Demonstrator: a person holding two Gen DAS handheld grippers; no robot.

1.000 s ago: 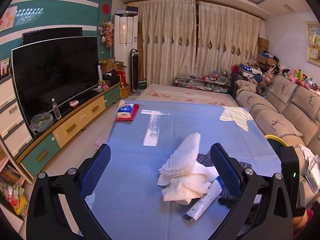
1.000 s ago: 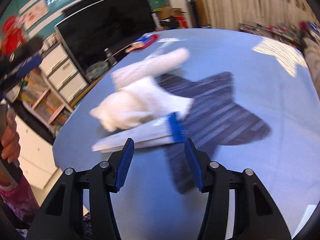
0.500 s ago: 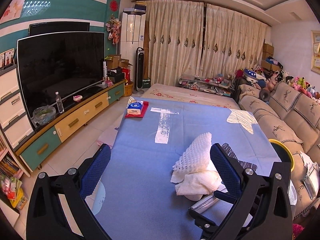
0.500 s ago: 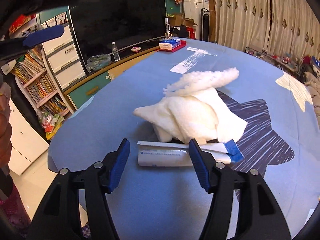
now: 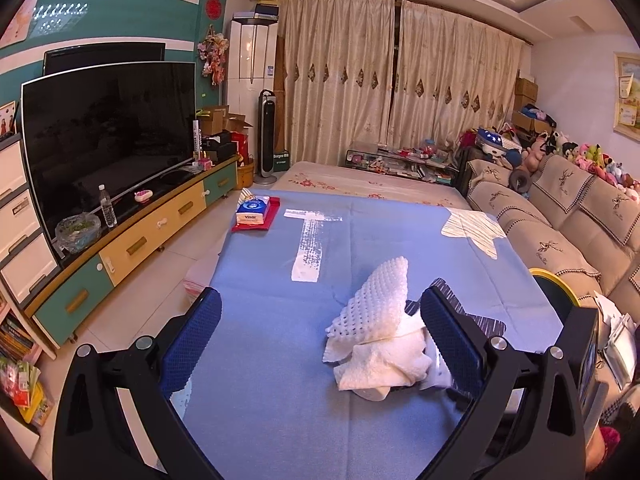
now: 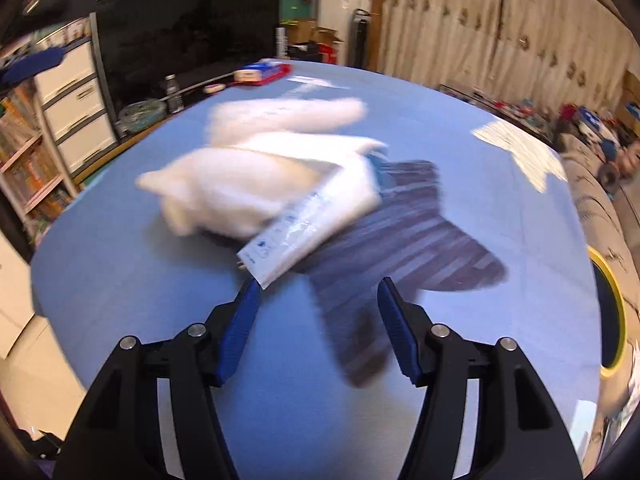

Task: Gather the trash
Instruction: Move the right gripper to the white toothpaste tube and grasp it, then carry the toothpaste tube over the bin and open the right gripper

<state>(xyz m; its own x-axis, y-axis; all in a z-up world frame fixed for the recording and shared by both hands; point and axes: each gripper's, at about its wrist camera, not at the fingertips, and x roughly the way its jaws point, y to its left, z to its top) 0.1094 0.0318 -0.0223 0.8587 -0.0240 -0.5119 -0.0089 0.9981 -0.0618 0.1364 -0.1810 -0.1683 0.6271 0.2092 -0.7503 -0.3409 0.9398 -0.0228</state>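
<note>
A pile of crumpled white paper towels [image 5: 376, 320] lies on the blue tablecloth [image 5: 280, 400], with a white-and-blue plastic wrapper [image 6: 308, 224] tucked against it. My left gripper [image 5: 320, 304] hovers open over the table; the pile sits just ahead, near its right finger, which hides most of the wrapper. My right gripper [image 6: 319, 290] is open with nothing between its pads. The wrapper's near end lies just ahead of its left fingertip [image 6: 252, 292]. This view is blurred, so I cannot tell whether they touch. The paper towels [image 6: 248, 168] lie beyond the wrapper.
A yellow-rimmed bin [image 6: 612, 312] stands off the table's right edge, also seen as the bin [image 5: 556, 284] beside the sofa [image 5: 560, 240]. A tissue pack on a red mat [image 5: 256, 212] sits at the far left corner. A TV cabinet [image 5: 140, 240] runs along the left.
The right gripper has swung round: the wrapper lay crosswise just ahead of its fingers, and now runs diagonally away from the left fingertip. Its jaws stand slightly wider than a second ago. The left view barely shifted.
</note>
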